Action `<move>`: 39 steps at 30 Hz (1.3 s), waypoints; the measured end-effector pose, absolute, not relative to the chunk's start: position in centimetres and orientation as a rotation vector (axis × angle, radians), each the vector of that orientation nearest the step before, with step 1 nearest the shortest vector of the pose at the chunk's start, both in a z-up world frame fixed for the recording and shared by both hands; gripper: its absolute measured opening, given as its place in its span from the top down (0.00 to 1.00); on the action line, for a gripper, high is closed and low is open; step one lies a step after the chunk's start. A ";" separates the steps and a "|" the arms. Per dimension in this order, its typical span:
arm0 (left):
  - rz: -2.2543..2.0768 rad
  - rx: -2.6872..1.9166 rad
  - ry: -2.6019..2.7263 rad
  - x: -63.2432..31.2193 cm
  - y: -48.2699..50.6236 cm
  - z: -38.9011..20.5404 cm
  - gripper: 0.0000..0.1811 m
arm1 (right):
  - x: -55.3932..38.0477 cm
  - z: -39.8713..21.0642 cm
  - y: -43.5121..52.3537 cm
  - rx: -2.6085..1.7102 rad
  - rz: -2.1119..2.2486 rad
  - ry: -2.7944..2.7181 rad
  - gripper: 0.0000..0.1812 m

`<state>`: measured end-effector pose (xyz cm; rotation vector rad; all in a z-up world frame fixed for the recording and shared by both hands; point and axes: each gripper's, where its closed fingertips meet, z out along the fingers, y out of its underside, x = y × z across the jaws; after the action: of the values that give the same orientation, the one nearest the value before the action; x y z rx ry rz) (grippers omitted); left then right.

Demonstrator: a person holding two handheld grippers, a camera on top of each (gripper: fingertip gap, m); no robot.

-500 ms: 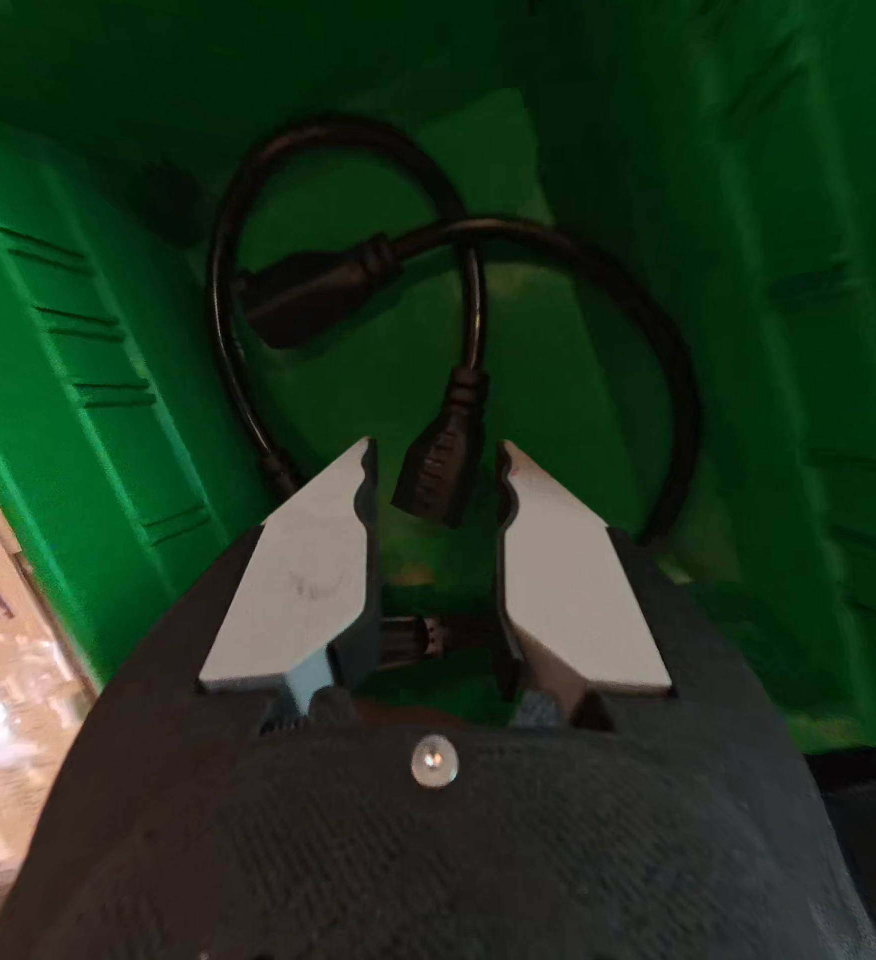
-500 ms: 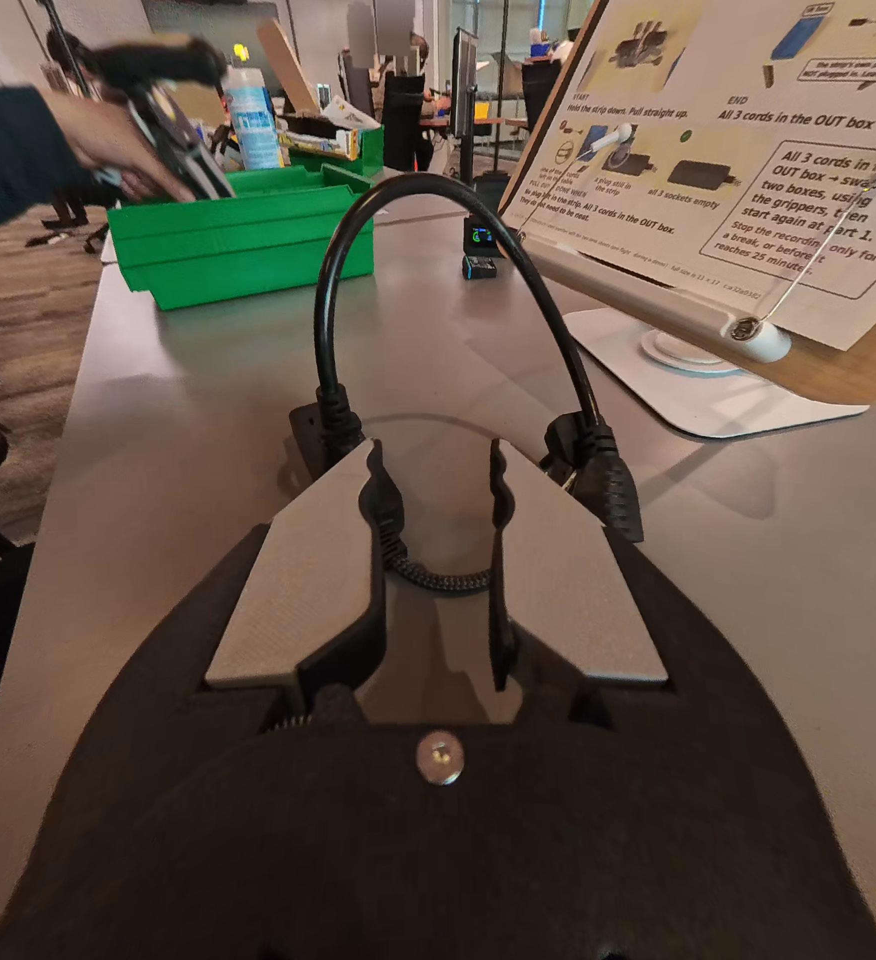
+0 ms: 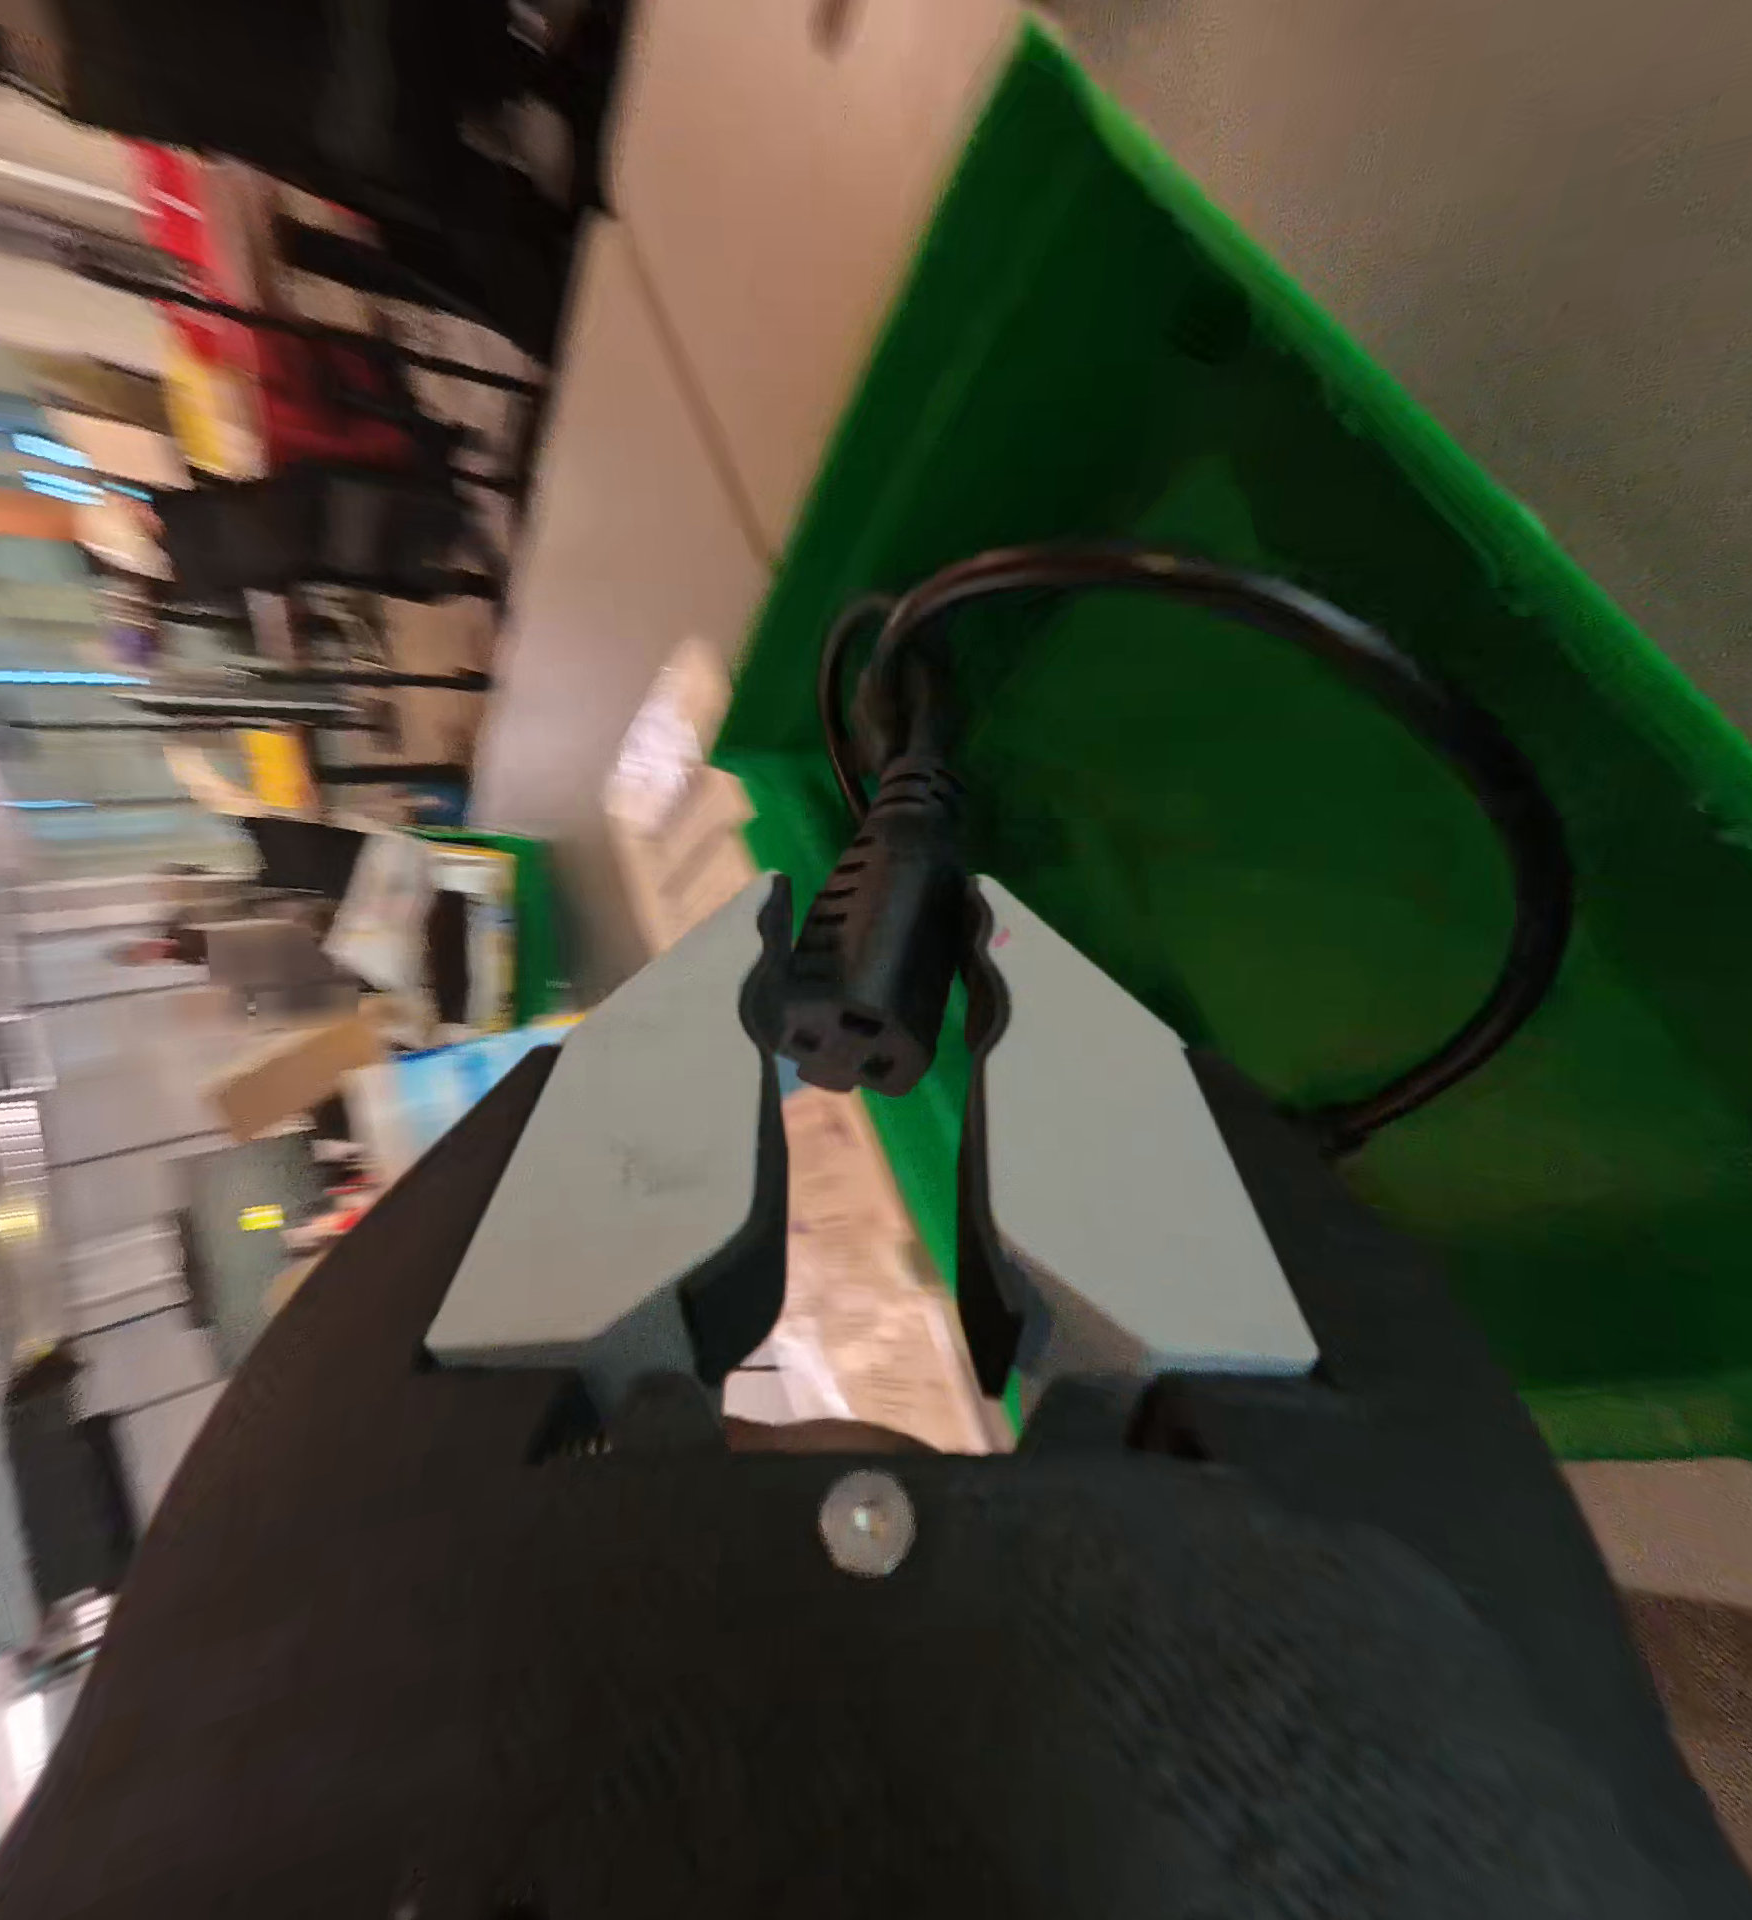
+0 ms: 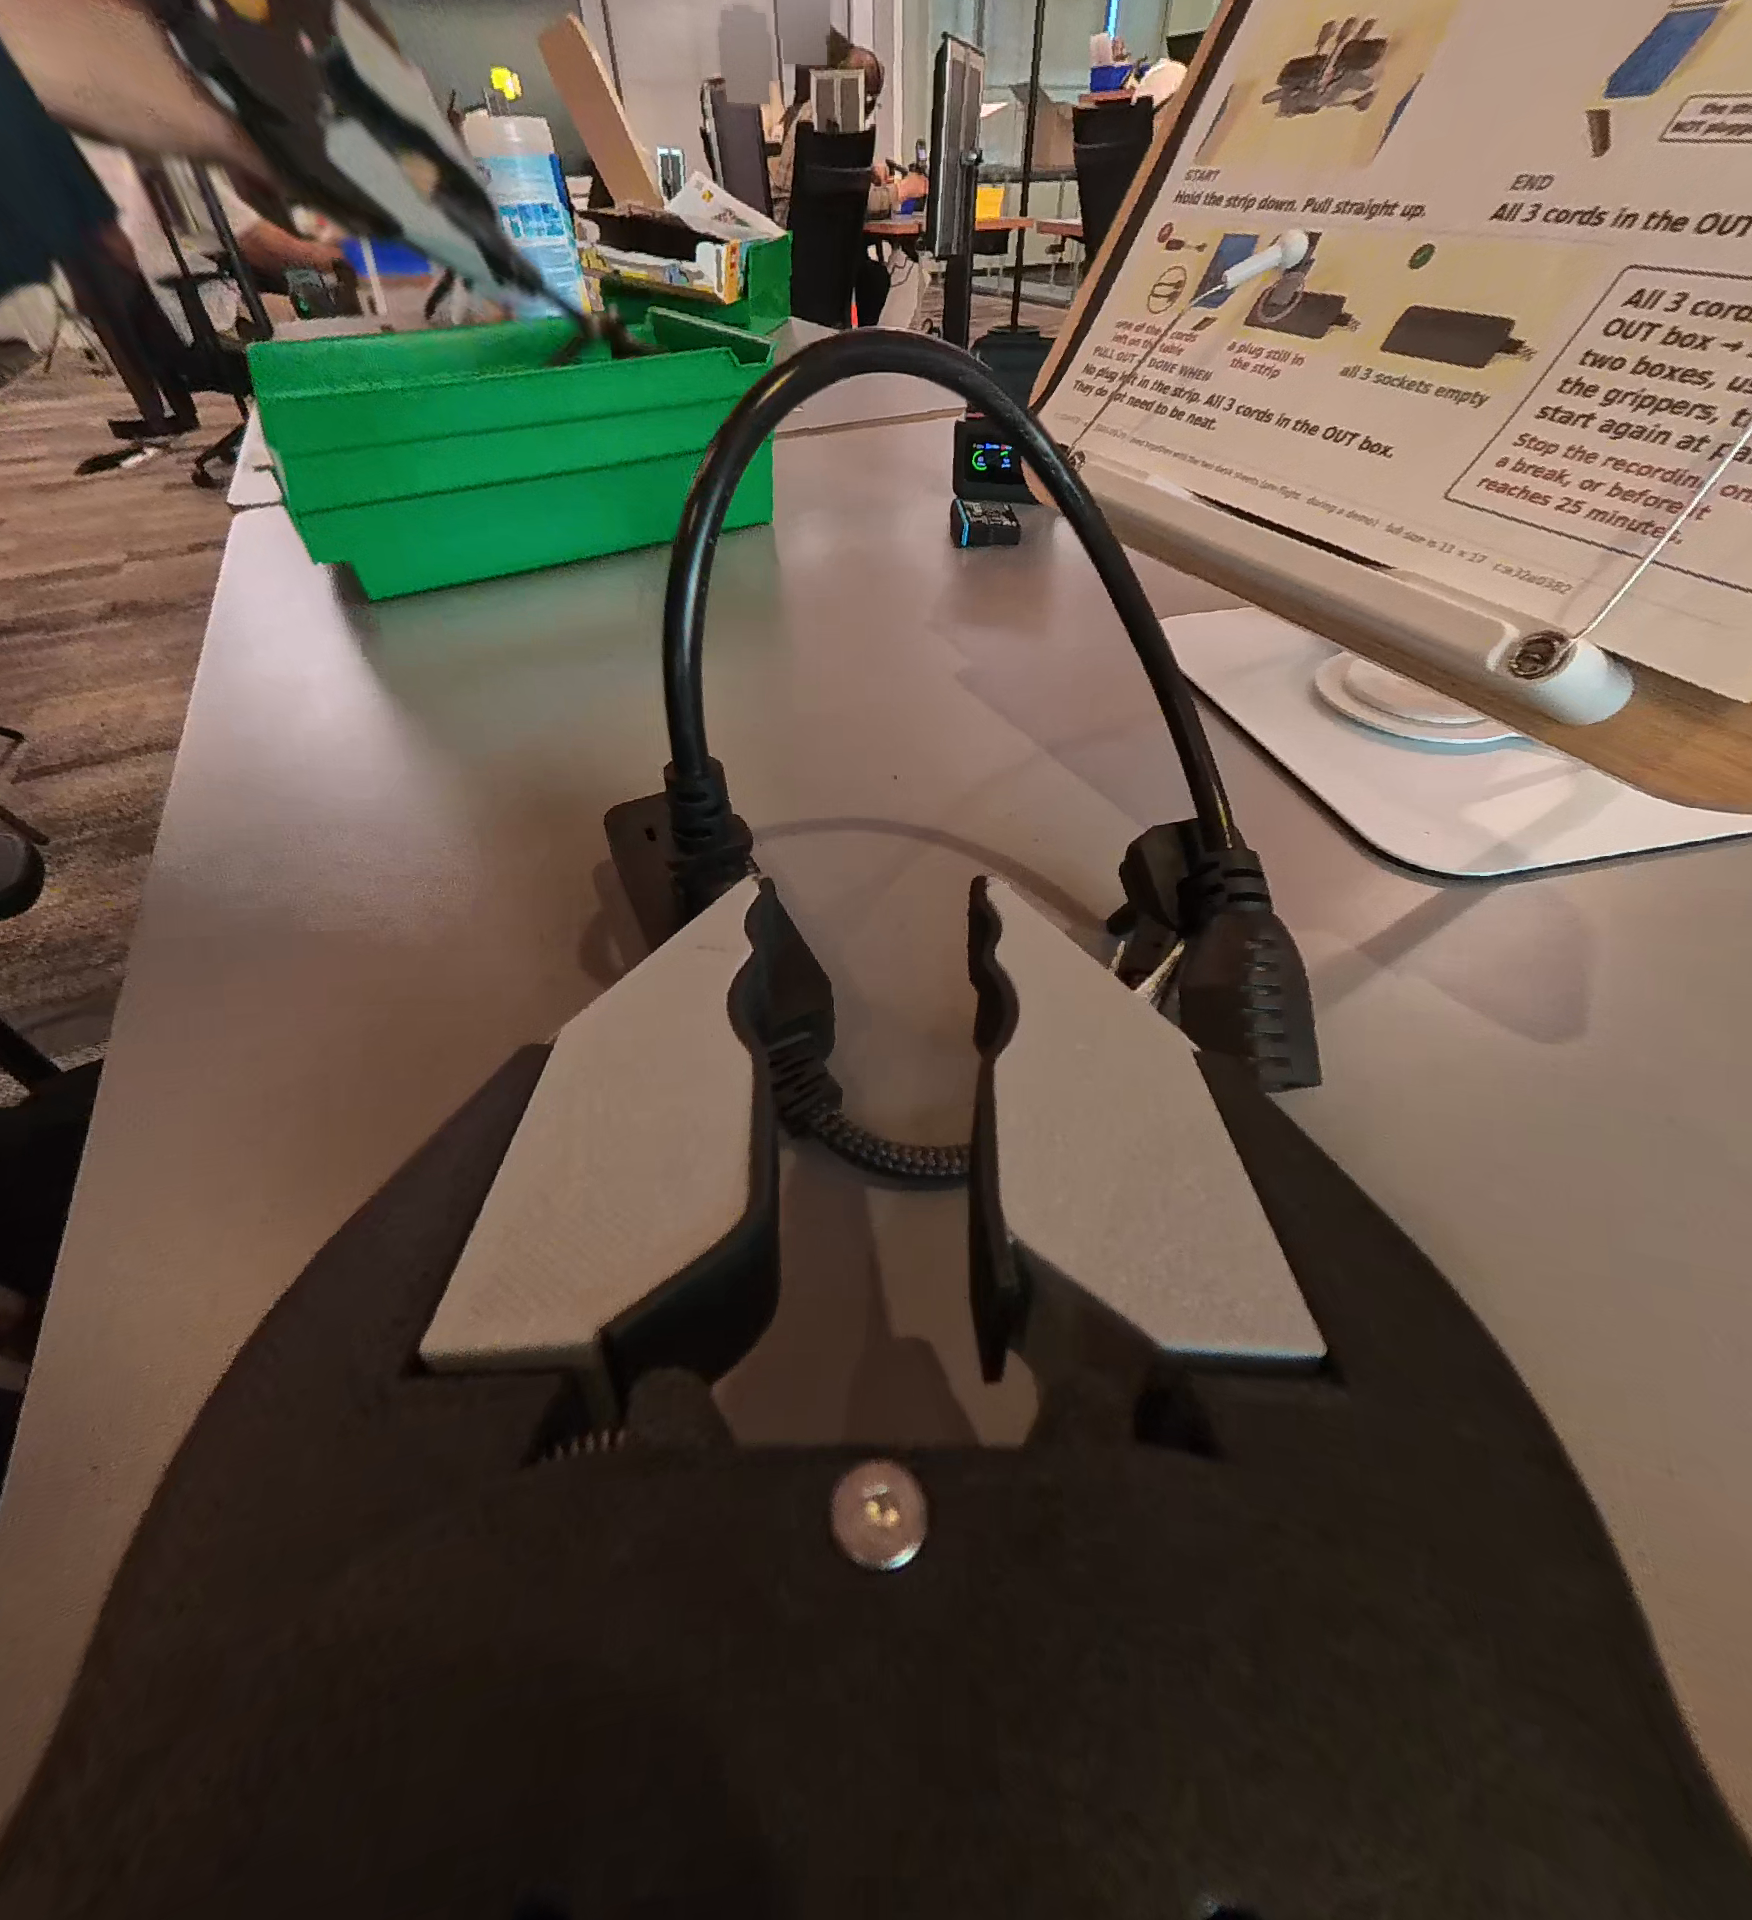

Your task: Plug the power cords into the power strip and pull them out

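Note:
In the left wrist view my left gripper (image 3: pixel 874 904) is shut on the socket end (image 3: pixel 851 987) of a black power cord (image 3: pixel 1474 748). It holds the cord above the green bin (image 3: pixel 1163 416), and the cord loops off to the right. In the right wrist view my right gripper (image 4: pixel 867 894) is open, low over the grey table. A braided black cord (image 4: pixel 893 1148) lies between its fingers. The black power strip (image 4: pixel 638 842) is partly hidden behind the left finger. A second black cord (image 4: pixel 872 345) is plugged into it and arches to a free end (image 4: pixel 1256 987) on the table.
The green bin (image 4: pixel 498 457) sits at the table's far left, with the left gripper (image 4: pixel 560 301) and a person's hand over it. An instruction sheet on a stand (image 4: pixel 1474 343) fills the right. A small device with a screen (image 4: pixel 991 462) stands behind the cord. Tip to tip, the grippers are about 55 centimeters apart.
My left gripper has shut on the cord's socket end and lifted it up out of the bin, swinging its view. The right gripper has barely moved.

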<state>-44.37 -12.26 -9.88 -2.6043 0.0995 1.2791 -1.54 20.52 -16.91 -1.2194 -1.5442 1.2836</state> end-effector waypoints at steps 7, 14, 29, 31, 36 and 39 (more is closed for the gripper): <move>1.571 -2.052 0.106 -40.6 -8.2 4.6 1.00 | -1.5 -17.0 20.4 -1.225 1.276 -1.551 0.82; 1.253 -2.216 -0.009 -39.1 -7.7 3.1 1.00 | -1.3 -17.1 20.0 -1.229 1.287 -1.563 0.82; 0.550 -2.724 -0.427 -42.1 -14.6 -15.8 0.83 | -1.4 -17.4 19.8 -1.239 1.288 -1.583 0.83; 0.504 -2.729 -0.632 -43.7 -16.0 -18.3 0.80 | -1.4 -17.3 19.9 -1.242 1.291 -1.580 0.83; 0.356 -2.668 -1.023 -46.4 -18.7 -23.0 0.73 | -1.5 -17.4 19.9 -1.251 1.295 -1.583 0.83; 0.397 -2.646 -1.082 -47.4 -19.4 -24.1 0.71 | -1.5 -17.5 19.8 -1.246 1.288 -1.592 0.83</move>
<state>-47.38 -19.42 -24.13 -2.6462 -1.0824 0.3969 -1.50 19.78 -17.47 -1.2464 -1.5923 1.2882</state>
